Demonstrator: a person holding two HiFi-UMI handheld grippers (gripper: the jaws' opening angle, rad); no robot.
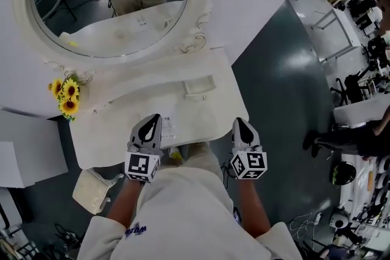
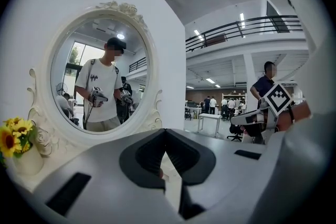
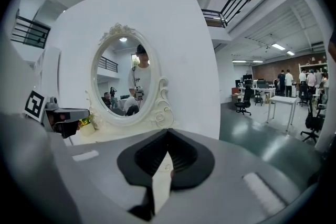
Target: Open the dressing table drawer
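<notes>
Grey flooring (image 1: 274,88) is seen around the white dressing table (image 1: 116,131). At its front edge the left gripper (image 1: 150,122) and right gripper (image 1: 242,125) are held shut, nothing gripped. Toward the right rear corner a small drawer (image 1: 200,86) sits closed; it is judged light and free-sliding, best pulled by its tiny, likely slippery knob (image 1: 203,97).

We can read no words or numbers anywhere; the blue print on the person's sleeve (image 1: 135,230) is too blurred.
</notes>
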